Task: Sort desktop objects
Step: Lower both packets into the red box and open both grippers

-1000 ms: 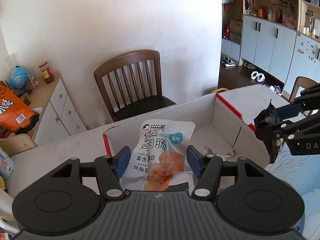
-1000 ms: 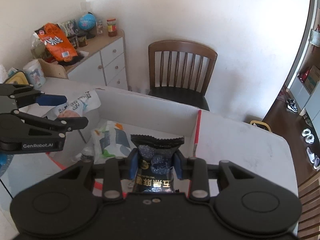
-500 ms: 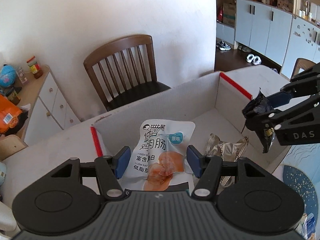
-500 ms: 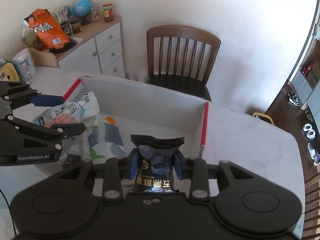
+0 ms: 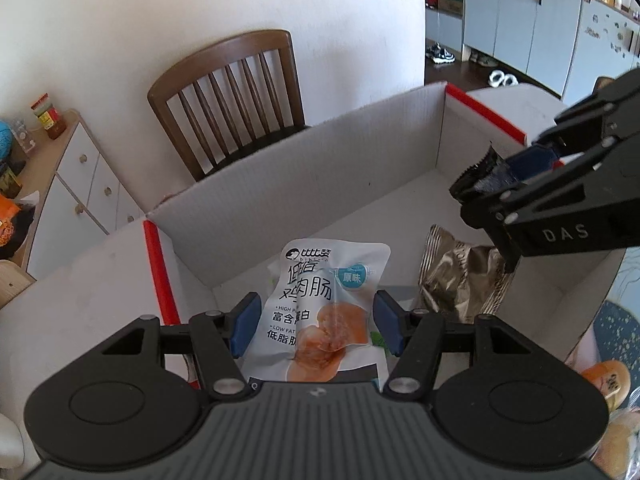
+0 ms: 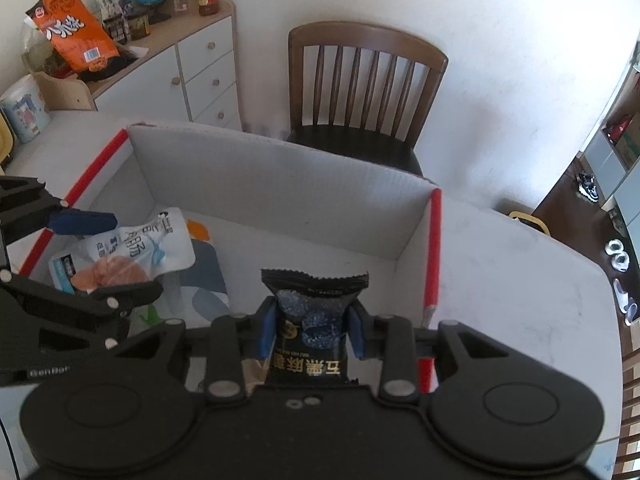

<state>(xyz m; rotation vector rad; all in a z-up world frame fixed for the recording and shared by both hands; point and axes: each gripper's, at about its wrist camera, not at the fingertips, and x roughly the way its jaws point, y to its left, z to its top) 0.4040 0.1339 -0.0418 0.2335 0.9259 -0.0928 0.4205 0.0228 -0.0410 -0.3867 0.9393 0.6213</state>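
Note:
My left gripper [image 5: 315,320] is shut on a white chicken-sausage packet [image 5: 324,312], which hangs over the left part of a white cardboard box [image 5: 300,184] with red-taped edges. My right gripper [image 6: 312,328] is shut on a black snack packet [image 6: 314,308] with gold lettering, above the right part of the same box [image 6: 280,188]. Each wrist view shows the other hand: the right gripper [image 5: 492,184] with the black packet [image 5: 480,172], and the left gripper [image 6: 112,256] with the white packet [image 6: 132,252].
A crumpled bronze foil packet [image 5: 460,276] and a blue-and-orange printed pouch [image 6: 208,272] lie on the box floor. A wooden chair [image 6: 368,80] stands behind the table. A white cabinet [image 6: 200,76] carries an orange bag [image 6: 68,36]. Bread-like items [image 5: 604,384] lie right of the box.
Both grippers have sunk toward the box and tipped further down, still holding their packets. The box interior fills more of both views.

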